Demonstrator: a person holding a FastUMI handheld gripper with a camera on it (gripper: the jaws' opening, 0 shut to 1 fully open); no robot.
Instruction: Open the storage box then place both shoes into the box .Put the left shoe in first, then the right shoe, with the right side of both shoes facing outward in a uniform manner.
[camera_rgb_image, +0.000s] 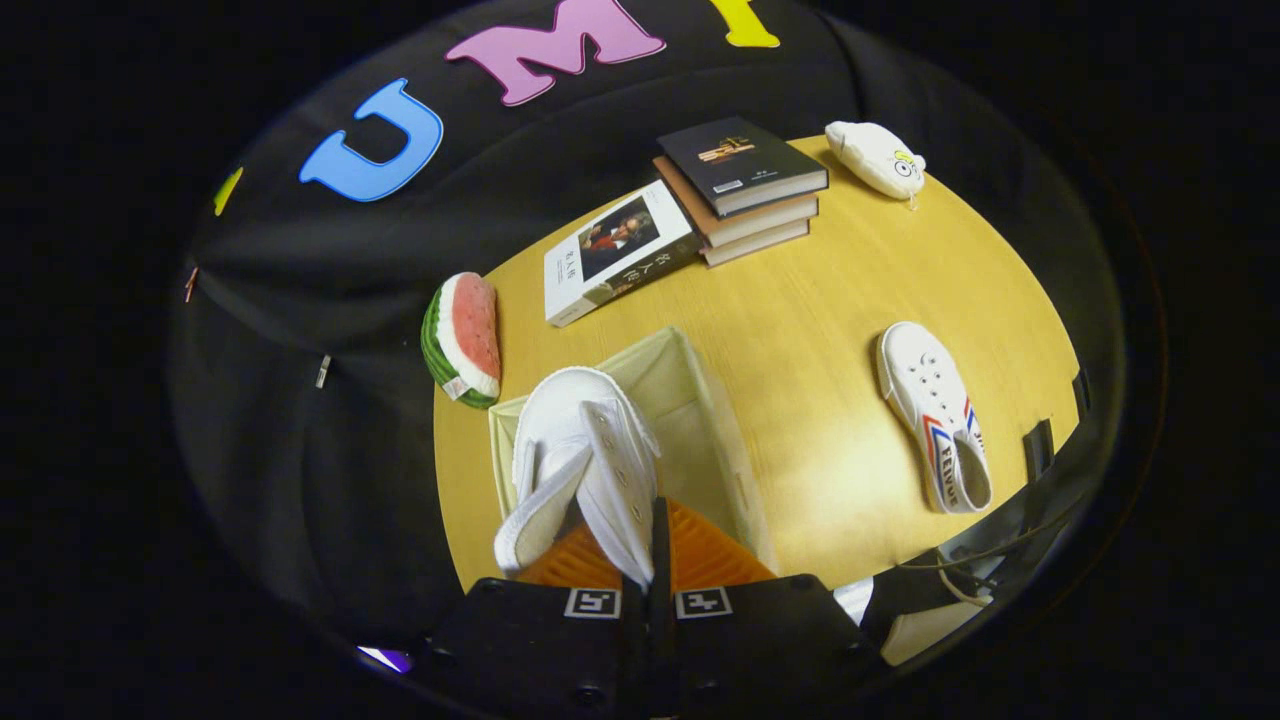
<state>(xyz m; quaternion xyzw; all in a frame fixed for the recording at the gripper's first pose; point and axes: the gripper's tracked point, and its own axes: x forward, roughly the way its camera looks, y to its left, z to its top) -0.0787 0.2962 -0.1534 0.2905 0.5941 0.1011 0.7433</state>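
My gripper (655, 560) is shut on a white canvas shoe (585, 460), pinching its upper edge between both fingers. The shoe hangs toe-forward over the open beige storage box (690, 400), which stands on the wooden table just ahead of the fingers. Its orange sole (690, 555) shows close to the fingers. A second white shoe (935, 415) with red and blue stripes lies flat on the table to the right of the box, well apart from it.
Beyond the box lie a single book (615, 250) and a stack of books (745, 185). A watermelon-slice toy (462, 340) sits at the table's left edge. A white plush toy (877, 157) rests at the far right. Cables hang off the near right edge.
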